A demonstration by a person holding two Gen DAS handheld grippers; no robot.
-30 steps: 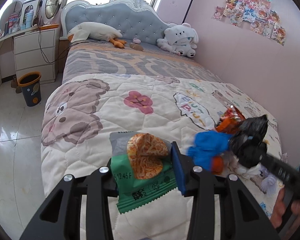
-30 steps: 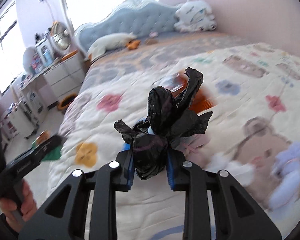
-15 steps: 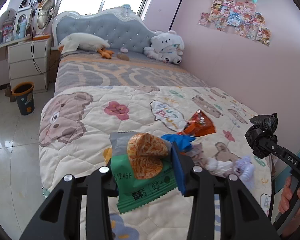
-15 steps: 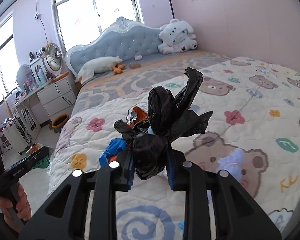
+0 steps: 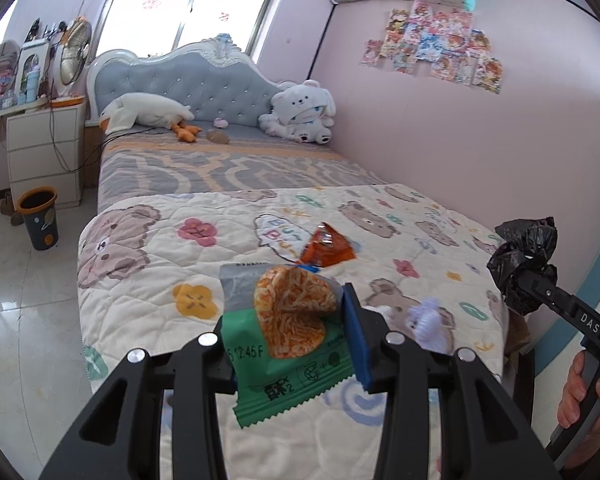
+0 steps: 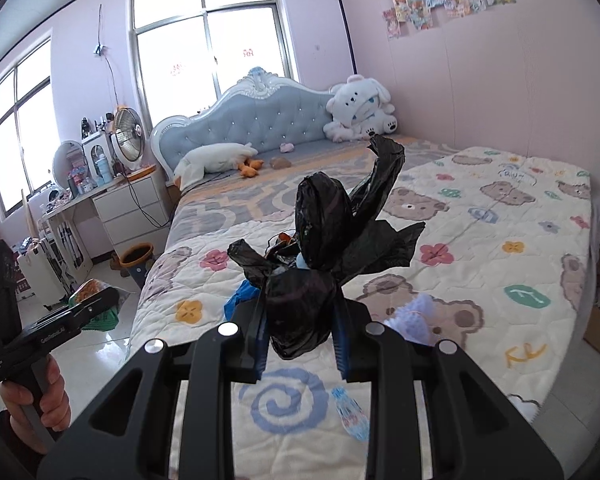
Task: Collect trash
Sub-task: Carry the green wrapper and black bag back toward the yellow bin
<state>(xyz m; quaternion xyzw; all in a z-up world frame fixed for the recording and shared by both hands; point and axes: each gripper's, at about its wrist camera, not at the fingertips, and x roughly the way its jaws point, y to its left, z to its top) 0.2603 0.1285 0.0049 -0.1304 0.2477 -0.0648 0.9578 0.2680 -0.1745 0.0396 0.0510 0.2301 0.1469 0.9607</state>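
Black plastic fills the right gripper [image 6: 300, 344]: its jaws are closed tight on a crumpled black bag [image 6: 320, 264]. The left gripper [image 5: 288, 344] pinches a green snack wrapper [image 5: 284, 340]. A second ago both were low over the bed [image 5: 140, 280]; now they are pulled back and higher, so both bits are off the quilt. An orange wrapper [image 5: 326, 246], something blue [image 6: 242, 298] and a pale lump, maybe tissue [image 5: 430, 322], still lie there. A bin [image 5: 40, 222] stands on the shiny floor by the white drawers [image 5: 40, 152].
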